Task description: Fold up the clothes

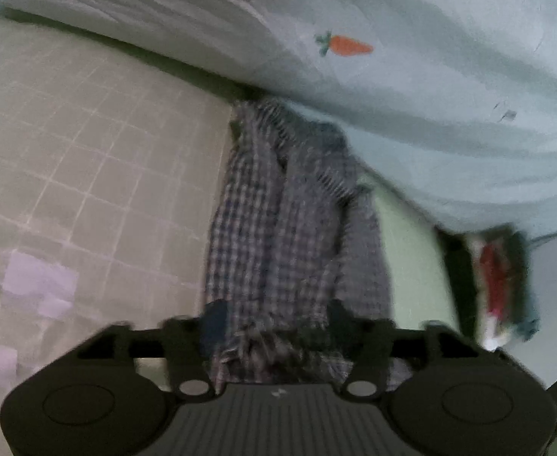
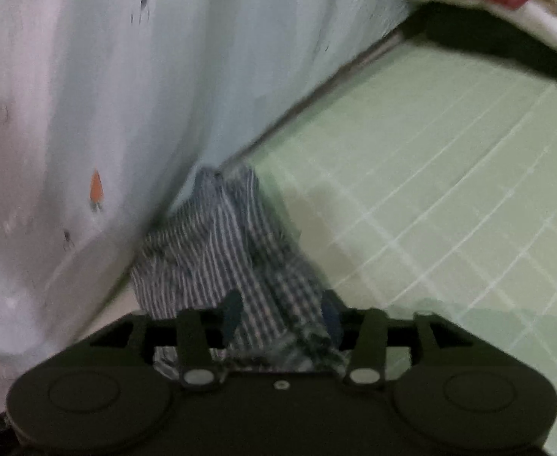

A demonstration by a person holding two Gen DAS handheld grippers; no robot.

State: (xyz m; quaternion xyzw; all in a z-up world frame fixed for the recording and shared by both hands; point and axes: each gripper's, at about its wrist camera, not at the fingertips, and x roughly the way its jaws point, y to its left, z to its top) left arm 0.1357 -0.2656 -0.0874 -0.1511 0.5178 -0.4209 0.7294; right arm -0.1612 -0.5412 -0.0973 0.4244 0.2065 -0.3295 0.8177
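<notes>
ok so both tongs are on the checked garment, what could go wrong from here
1. The plaid garment hangs bunched from the left tongs and right tongs, so a fold may set in creases.
2. It hangs against the carrot-print sheet and could drag it.
3. Bunched grips might slip.

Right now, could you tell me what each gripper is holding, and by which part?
Both hold the checked garment: the left gripper and the right gripper each pinch a bunched edge, the rest hanging beyond the fingers.

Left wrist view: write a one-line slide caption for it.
Left gripper clamps a bunched plaid garment hanging over a grid-patterned mat, beside carrot-print fabric.
</notes>
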